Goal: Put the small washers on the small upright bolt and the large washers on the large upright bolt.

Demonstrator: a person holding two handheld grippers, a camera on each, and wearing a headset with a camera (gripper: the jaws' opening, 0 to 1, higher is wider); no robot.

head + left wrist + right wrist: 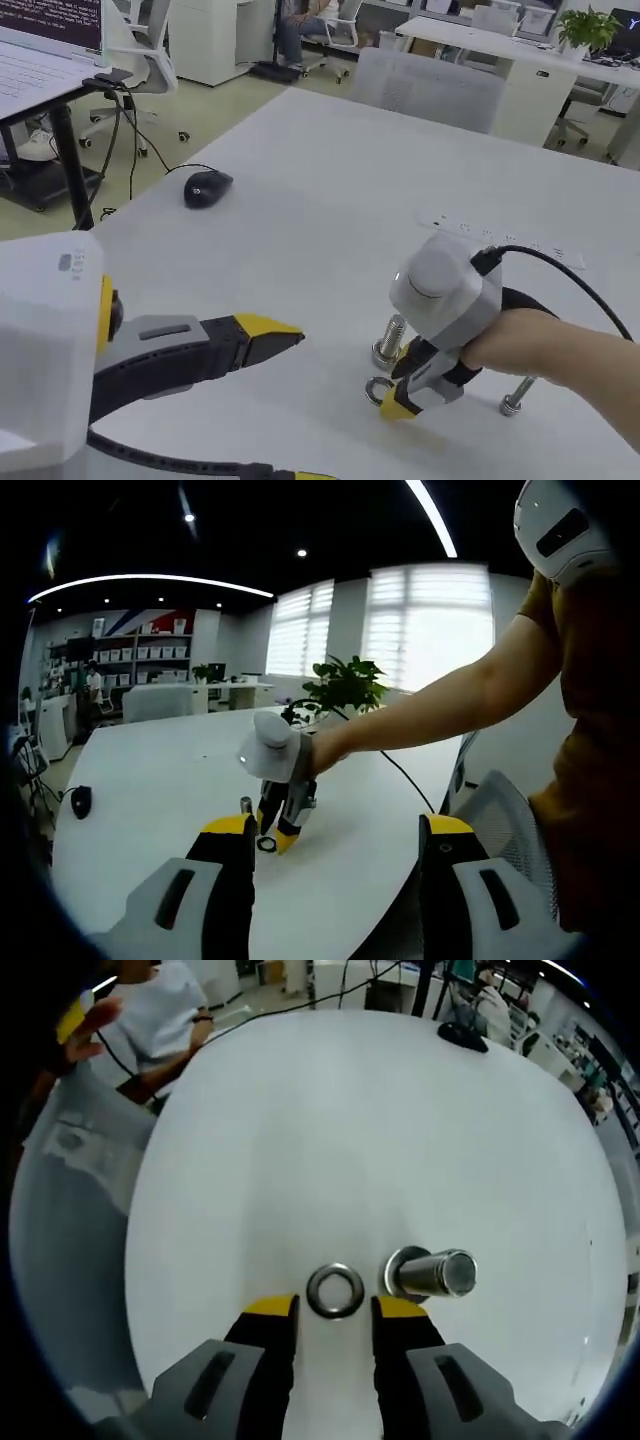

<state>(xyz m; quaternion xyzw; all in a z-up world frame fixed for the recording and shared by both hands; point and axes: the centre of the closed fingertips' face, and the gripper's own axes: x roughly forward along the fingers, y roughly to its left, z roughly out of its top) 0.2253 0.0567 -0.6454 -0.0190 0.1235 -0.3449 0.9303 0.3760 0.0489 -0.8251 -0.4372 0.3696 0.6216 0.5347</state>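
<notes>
Left gripper (338,828) hangs over white office table (330,170) bearing a mouse (207,186).

Right gripper (336,1306) low over the white desk (330,1140), yellow-tipped jaws apart. Metal washer (316,1291) flat on the desk at 12 o'clock, just past the tips. Upright bolt (432,1273) just beside the washer, at its 3 o'clock. Dark mouse (463,1034) far off toward 1 o'clock.

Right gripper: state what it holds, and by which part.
Nothing: the right gripper is open, and the washer lies flat ahead of its tips, beside the upright bolt.
</notes>
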